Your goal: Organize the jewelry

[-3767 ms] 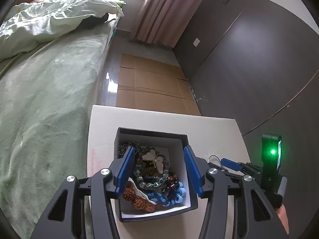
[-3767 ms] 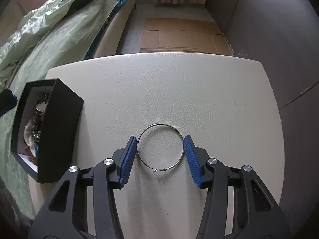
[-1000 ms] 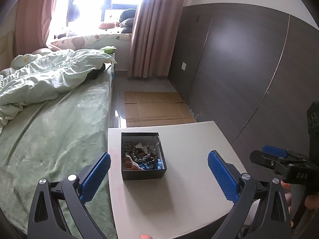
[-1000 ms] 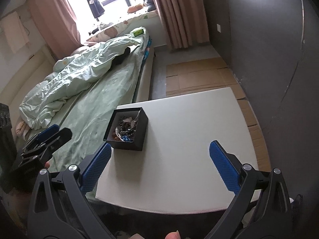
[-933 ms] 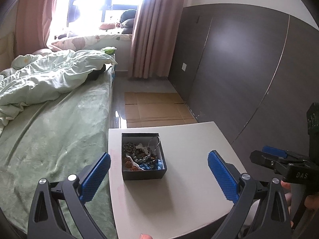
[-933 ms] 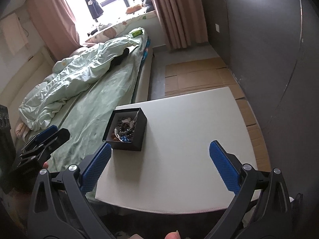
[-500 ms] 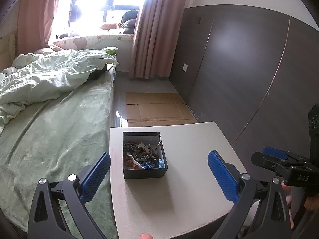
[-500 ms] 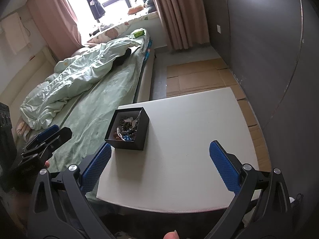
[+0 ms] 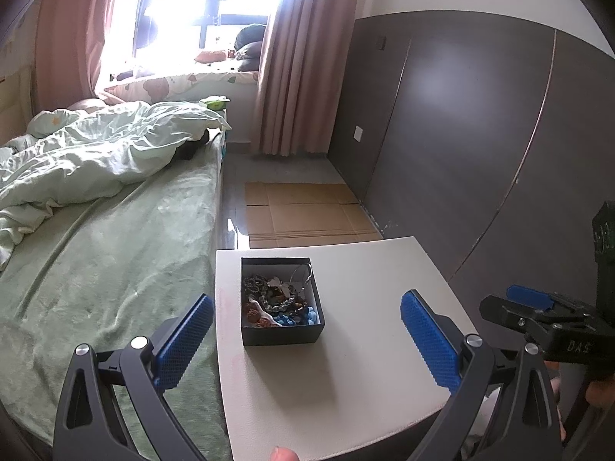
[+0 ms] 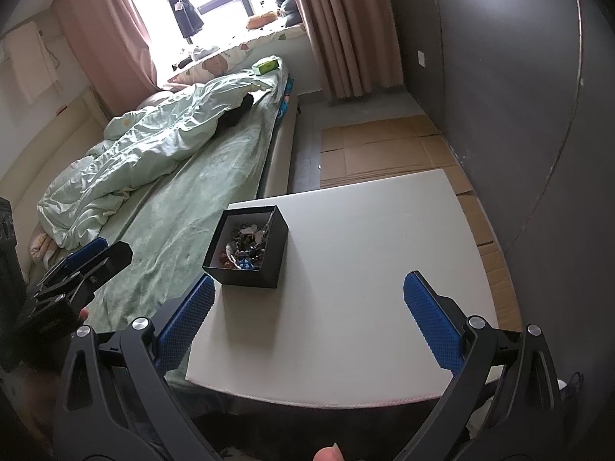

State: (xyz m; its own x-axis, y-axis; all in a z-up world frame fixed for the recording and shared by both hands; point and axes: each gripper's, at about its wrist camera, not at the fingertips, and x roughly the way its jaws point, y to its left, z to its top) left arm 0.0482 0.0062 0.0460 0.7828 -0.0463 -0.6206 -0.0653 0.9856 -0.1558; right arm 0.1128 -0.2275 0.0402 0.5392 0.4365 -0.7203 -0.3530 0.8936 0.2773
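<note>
A black open box [image 9: 282,334] [image 10: 265,265] stands on the white table [image 9: 357,365] [image 10: 365,238] near its left edge. Inside lies a heap of jewelry [image 9: 278,301] [image 10: 244,246]: bead bracelets, blue beads and a thin silver ring [image 9: 301,274] leaning at the back right. My left gripper [image 9: 305,340] is held back above the table's near edge, wide open and empty. My right gripper [image 10: 305,317] hangs wide open and empty over the near side of the table. Each gripper shows at the edge of the other's view.
A bed with a green sheet [image 9: 107,253] and a rumpled duvet [image 10: 153,153] lies along the table's left side. Flattened cardboard [image 9: 300,215] covers the floor beyond. A dark panelled wall [image 9: 461,134] runs on the right. A fingertip [image 9: 283,454] shows at the bottom.
Since 3.8 s ago both grippers have opened wide and pulled far back from the table; the silver ring that lay on the table is in the box. Over the last second, only slight drift.
</note>
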